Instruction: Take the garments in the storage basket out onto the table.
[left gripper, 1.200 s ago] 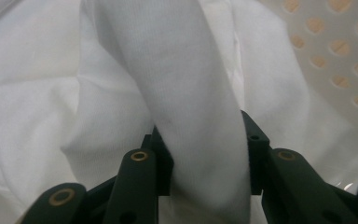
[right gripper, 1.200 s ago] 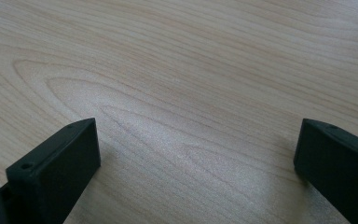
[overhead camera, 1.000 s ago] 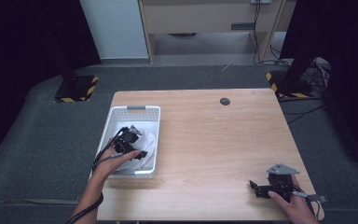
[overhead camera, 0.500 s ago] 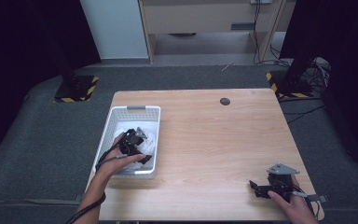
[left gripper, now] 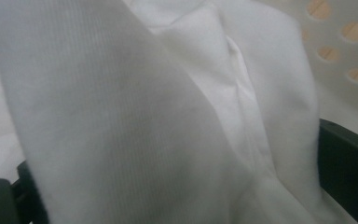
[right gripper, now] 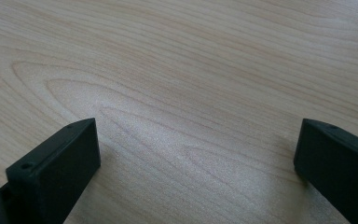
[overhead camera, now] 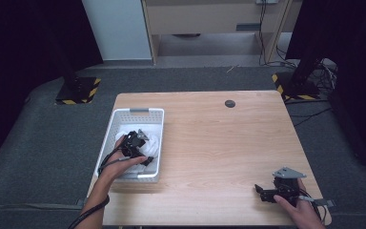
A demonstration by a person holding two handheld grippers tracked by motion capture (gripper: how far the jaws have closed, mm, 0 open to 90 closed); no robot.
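A white slotted basket (overhead camera: 138, 111) stands at the left side of the wooden table (overhead camera: 219, 138) and holds a white cloth (overhead camera: 153, 143). My left gripper (overhead camera: 136, 140) is down inside the basket, on the cloth. In the left gripper view the cloth (left gripper: 121, 116) bulges up between the two jaws, which stand wide apart, and the basket's perforated wall (left gripper: 349, 60) rises at the upper right. My right gripper (overhead camera: 259, 193) rests low at the table's near right corner, pointing left. Its jaws are open over bare wood (right gripper: 196, 149).
A small black round disc (overhead camera: 229, 103) is set into the table near its far edge. Stand bases with yellow-black stripes (overhead camera: 76, 90) (overhead camera: 295, 88) rest on the grey floor beyond the table's far corners. A wooden cabinet (overhead camera: 205, 19) stands at the back.
The left hand has carried its gripper forward and down from the basket's near edge into the cloth. The right gripper has stayed still.
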